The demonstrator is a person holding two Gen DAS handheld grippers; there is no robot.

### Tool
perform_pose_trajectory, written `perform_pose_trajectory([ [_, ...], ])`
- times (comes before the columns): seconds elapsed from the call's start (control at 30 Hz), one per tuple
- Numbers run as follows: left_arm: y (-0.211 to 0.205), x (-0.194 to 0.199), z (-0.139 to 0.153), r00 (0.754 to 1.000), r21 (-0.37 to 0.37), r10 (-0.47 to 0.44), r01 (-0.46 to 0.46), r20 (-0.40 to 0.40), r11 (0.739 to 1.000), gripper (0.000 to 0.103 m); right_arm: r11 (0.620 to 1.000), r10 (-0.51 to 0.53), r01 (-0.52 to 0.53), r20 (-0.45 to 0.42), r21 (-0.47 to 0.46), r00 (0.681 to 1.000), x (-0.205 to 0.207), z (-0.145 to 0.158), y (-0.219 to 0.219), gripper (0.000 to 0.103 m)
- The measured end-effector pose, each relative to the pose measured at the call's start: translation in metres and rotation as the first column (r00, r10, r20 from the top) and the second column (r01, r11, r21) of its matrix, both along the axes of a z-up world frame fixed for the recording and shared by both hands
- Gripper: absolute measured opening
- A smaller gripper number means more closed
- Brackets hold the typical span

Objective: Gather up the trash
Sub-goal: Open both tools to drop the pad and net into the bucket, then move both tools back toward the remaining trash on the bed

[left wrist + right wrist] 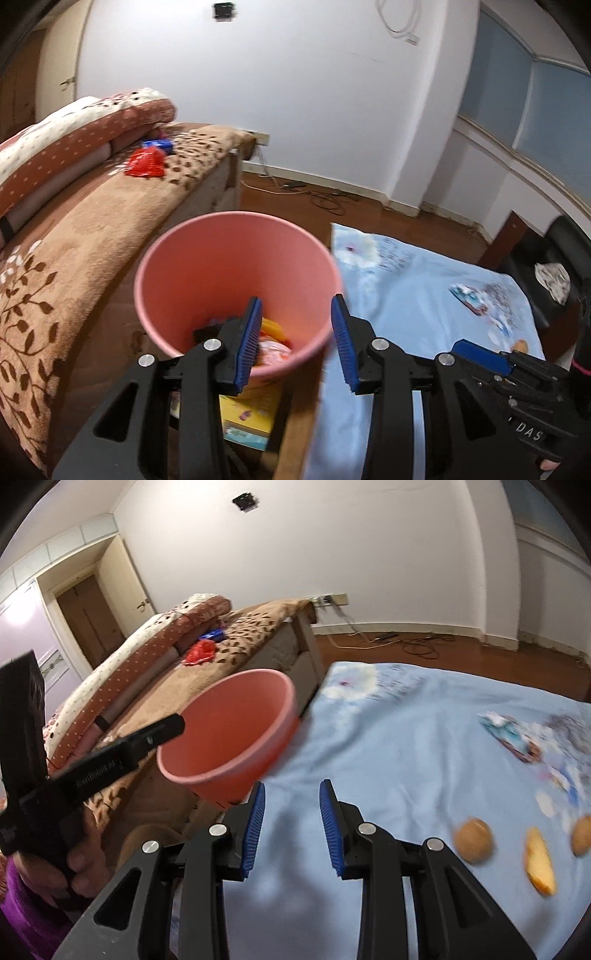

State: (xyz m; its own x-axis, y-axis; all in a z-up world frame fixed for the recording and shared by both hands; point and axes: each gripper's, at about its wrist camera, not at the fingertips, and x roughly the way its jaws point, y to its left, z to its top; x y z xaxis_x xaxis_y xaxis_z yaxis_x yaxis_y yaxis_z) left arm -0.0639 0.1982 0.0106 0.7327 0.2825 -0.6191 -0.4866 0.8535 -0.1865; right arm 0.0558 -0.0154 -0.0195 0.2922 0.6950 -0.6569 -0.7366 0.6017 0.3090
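Gaping empty, both hand-held grippers point(295, 339) point(291, 823) flank a pink bin point(236, 258) holding colourful wrappers point(273, 343).

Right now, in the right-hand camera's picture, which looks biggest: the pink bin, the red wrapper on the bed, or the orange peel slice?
1. pink bin
2. orange peel slice
3. red wrapper

The wrapper lies much farther off, so its real size is unsure.

White walls point(332, 554), wood floor point(461, 653). Brown-blanketed bed point(92, 229) at 9 o'clock. Wooden door point(88, 620) at 10, right wrist view.
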Motion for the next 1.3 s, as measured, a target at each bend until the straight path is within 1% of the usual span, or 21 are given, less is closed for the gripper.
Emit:
perform_pose_trajectory([
  [0.1, -0.021, 0.009, 0.000, 0.998, 0.008, -0.064, 0.064, 0.000, 0.998, 0.039, 0.999, -0.050, 0.050, 0.040, -0.020, 0.998, -0.003, -0.001, -0.031, 0.030],
  [0.23, -0.045, 0.021, -0.002, 0.990, 0.015, -0.143, 0.143, -0.004, 0.990, 0.039, 0.985, -0.153, 0.160, 0.107, -0.057, 0.982, -0.003, -0.006, -0.083, 0.030],
  [0.33, -0.062, 0.032, -0.006, 0.980, 0.029, -0.196, 0.196, -0.013, 0.980, 0.039, 0.968, -0.231, 0.239, 0.105, -0.074, 0.967, 0.005, -0.014, -0.118, 0.030],
  [0.37, -0.066, 0.034, -0.006, 0.978, 0.032, -0.206, 0.207, -0.015, 0.978, 0.039, 0.960, -0.260, 0.268, 0.099, -0.080, 0.961, 0.009, -0.018, -0.130, 0.032],
  [0.4, -0.070, 0.037, -0.007, 0.975, 0.035, -0.219, 0.220, -0.017, 0.975, 0.039, 0.952, -0.286, 0.294, 0.092, -0.087, 0.954, 0.012, -0.021, -0.141, 0.039],
  [0.43, -0.076, 0.042, -0.008, 0.971, 0.037, -0.236, 0.237, -0.021, 0.971, 0.039, 0.943, -0.311, 0.319, 0.087, -0.091, 0.946, 0.016, -0.025, -0.151, 0.042],
  [0.5, -0.084, 0.050, -0.010, 0.965, 0.035, -0.262, 0.263, -0.028, 0.964, 0.039, 0.929, -0.350, 0.358, 0.086, -0.097, 0.933, 0.021, -0.030, -0.163, 0.043],
  [0.6, -0.097, 0.069, -0.014, 0.948, 0.028, -0.314, 0.315, -0.047, 0.949, 0.039, 0.916, -0.385, 0.389, 0.062, -0.099, 0.921, 0.029, -0.038, -0.177, 0.043],
  [0.67, -0.102, 0.079, -0.016, 0.939, 0.019, -0.339, 0.340, -0.055, 0.940, 0.039, 0.913, -0.394, 0.395, 0.039, -0.098, 0.918, 0.033, -0.043, -0.177, 0.043],
  [0.77, -0.111, 0.096, -0.018, 0.923, 0.017, -0.379, 0.380, -0.068, 0.925, 0.039, 0.910, -0.398, 0.399, 0.029, -0.110, 0.917, 0.035, -0.050, -0.174, 0.043],
  [0.9, -0.122, 0.118, -0.022, 0.894, 0.028, -0.441, 0.444, -0.084, 0.895, 0.039, 0.901, -0.419, 0.416, 0.003, -0.123, 0.908, 0.043, -0.060, -0.172, 0.043],
  [0.93, -0.125, 0.127, -0.023, 0.876, 0.028, -0.473, 0.477, -0.092, 0.878, 0.039, 0.899, -0.424, 0.419, -0.011, -0.127, 0.906, 0.046, -0.063, -0.171, 0.043],
  [1.1, -0.135, 0.162, -0.026, 0.822, 0.032, -0.557, 0.564, -0.115, 0.825, 0.039, 0.900, -0.424, 0.417, -0.034, -0.126, 0.905, 0.055, -0.066, -0.166, 0.043],
  [1.13, -0.136, 0.166, -0.027, 0.817, 0.033, -0.565, 0.572, -0.121, 0.820, 0.039, 0.901, -0.423, 0.416, -0.033, -0.125, 0.905, 0.056, -0.065, -0.165, 0.043],
  [1.2, -0.142, 0.184, -0.031, 0.789, 0.033, -0.599, 0.608, -0.139, 0.793, 0.039, 0.899, -0.425, 0.419, -0.025, -0.128, 0.905, 0.057, -0.064, -0.163, 0.043],
  [1.27, -0.147, 0.196, -0.034, 0.771, 0.038, -0.619, 0.631, -0.150, 0.775, 0.039, 0.897, -0.426, 0.420, -0.018, -0.138, 0.904, 0.058, -0.066, -0.161, 0.043],
  [1.3, -0.150, 0.205, -0.036, 0.752, 0.039, -0.640, 0.652, -0.157, 0.757, 0.039, 0.896, -0.427, 0.421, -0.015, -0.144, 0.904, 0.058, -0.066, -0.161, 0.043],
])
